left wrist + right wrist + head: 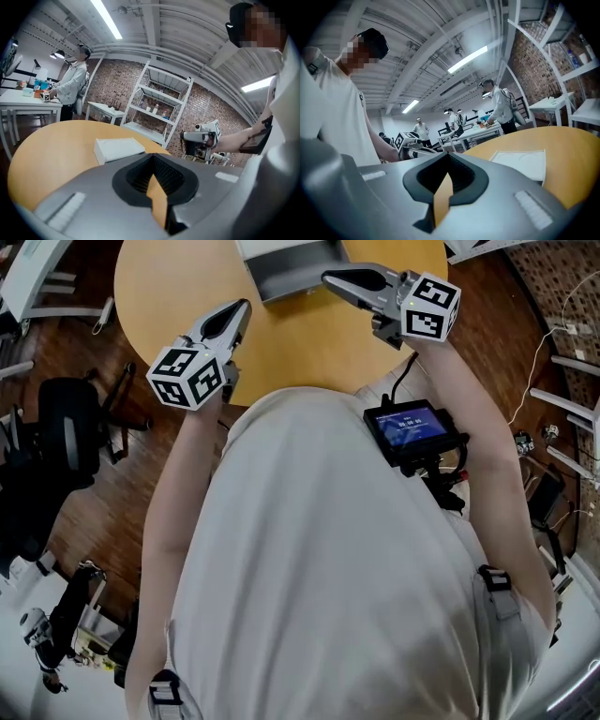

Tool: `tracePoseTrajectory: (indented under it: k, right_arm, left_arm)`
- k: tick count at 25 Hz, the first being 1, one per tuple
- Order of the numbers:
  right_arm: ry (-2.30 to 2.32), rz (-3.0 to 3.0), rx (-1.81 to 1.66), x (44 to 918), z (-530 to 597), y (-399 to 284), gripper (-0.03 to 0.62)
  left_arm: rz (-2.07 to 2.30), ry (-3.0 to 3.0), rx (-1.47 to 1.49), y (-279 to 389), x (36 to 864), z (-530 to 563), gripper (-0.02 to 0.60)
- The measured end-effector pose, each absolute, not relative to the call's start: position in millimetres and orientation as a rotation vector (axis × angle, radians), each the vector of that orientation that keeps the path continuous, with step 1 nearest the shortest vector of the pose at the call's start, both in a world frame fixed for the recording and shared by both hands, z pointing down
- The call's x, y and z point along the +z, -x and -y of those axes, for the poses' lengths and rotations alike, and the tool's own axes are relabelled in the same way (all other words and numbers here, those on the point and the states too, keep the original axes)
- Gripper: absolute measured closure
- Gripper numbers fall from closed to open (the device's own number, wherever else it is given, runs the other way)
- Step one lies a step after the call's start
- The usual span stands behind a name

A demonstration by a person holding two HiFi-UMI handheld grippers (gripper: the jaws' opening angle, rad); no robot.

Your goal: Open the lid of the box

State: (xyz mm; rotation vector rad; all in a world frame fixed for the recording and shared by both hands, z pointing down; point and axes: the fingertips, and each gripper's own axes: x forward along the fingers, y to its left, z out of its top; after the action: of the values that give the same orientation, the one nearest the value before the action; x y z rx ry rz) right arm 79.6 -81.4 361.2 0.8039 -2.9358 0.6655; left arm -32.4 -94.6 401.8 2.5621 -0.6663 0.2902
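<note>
The person's white shirt fills the foreground, with a small lit screen at the chest. Over the round tabletop's near edge, the left gripper and right gripper both have their jaws closed on nothing. The white box, lid down, lies well in from that edge, just beside the right gripper's tips.

Lone box on a round table

A round, tan wooden table stands on a dark plank floor. One flat white box lies directly on the tabletop, toward the far edge from the person and well inside the rim.
</note>
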Motion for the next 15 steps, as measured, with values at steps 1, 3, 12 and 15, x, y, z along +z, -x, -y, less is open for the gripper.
tracePoseTrajectory:
  k: [1, 3, 12, 15]
  right_arm:
    - [-0.801, 2.942, 0.659, 359.2, 80.4, -79.4, 0.594]
    - [-0.797, 2.947, 0.651, 357.8, 78.3, -79.4, 0.594]
    - [-0.773, 2.960, 0.627, 354.8, 78.1, -76.2, 0.594]
    - [-0.765, 2.960, 0.629, 355.7, 77.8, -74.8, 0.594]
  left_arm:
    - [0.666, -2.563, 0.290, 31.9, 401.6, 95.6, 0.581]
    - [0.666, -2.565, 0.288, 30.9, 401.3, 96.3, 0.581]
    - [0.673, -2.577, 0.289, 27.2, 396.7, 98.0, 0.581]
    - [0.676, -2.575, 0.288, 26.9, 395.8, 97.9, 0.581]
